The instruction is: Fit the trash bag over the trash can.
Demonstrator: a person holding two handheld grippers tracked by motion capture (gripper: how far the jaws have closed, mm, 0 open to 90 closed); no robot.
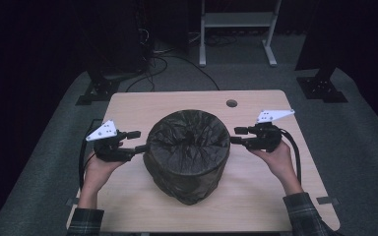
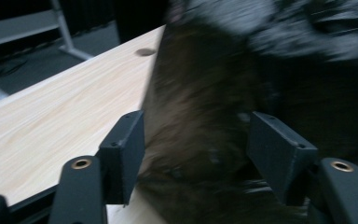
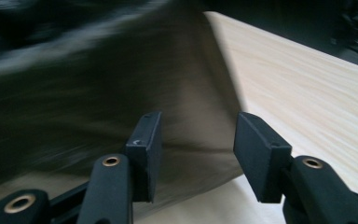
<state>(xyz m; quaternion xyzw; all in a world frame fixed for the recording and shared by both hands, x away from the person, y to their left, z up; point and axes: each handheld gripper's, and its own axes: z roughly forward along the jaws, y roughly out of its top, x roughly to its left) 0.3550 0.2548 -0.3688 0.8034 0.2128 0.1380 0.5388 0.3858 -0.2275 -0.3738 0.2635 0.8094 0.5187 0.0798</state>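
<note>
A round bin (image 1: 187, 155) lined with a crinkled dark plastic bag stands at the middle of the pale wooden table (image 1: 270, 196). My left gripper (image 1: 137, 140) is at the bin's left side, level, its tips close to the bag's wall. In the left gripper view its jaws (image 2: 196, 128) stand apart with the blurred bag (image 2: 205, 88) beyond them, nothing pressed between. My right gripper (image 1: 236, 135) is at the bin's right side near the rim. The right gripper view shows that gripper (image 3: 196, 130) open too, facing the bag's side (image 3: 98, 84).
A small round hole (image 1: 232, 103) sits in the tabletop behind the bin. Beyond the table stand a white metal frame (image 1: 236, 19) and black stand feet (image 1: 96, 91) (image 1: 322, 88) on grey carpet, with cables (image 1: 162, 64) on the floor.
</note>
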